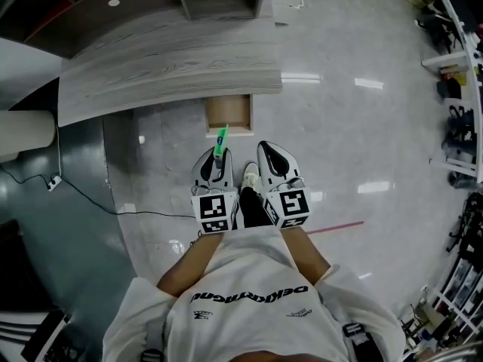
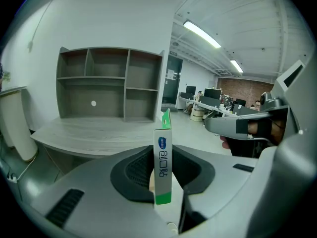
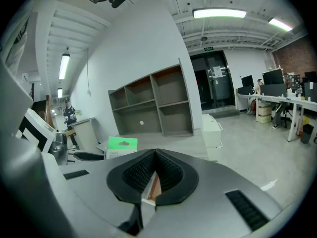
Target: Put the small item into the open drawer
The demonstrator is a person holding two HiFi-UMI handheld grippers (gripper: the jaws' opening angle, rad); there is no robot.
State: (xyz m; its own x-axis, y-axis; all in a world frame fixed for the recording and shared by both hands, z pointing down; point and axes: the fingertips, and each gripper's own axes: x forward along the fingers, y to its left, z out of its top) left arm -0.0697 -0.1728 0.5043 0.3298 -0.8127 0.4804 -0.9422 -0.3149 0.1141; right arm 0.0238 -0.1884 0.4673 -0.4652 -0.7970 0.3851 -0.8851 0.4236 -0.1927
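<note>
My left gripper pinches a slim box between ribbed black pads, the jaws part closed on its flat faces. It is thin white card with green ends and a hang tab. Its long axis runs out along the jaws toward the open drawer. The drawer is a plain wooden tray under the grey woodgrain desk, just ahead of the box tip, perhaps not yet under it. My right gripper, beside the drawer's near edge, is closed and empty.

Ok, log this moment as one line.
left tool: shut on small box | right tool: shut, empty | drawer: open, box not yet inside
</note>
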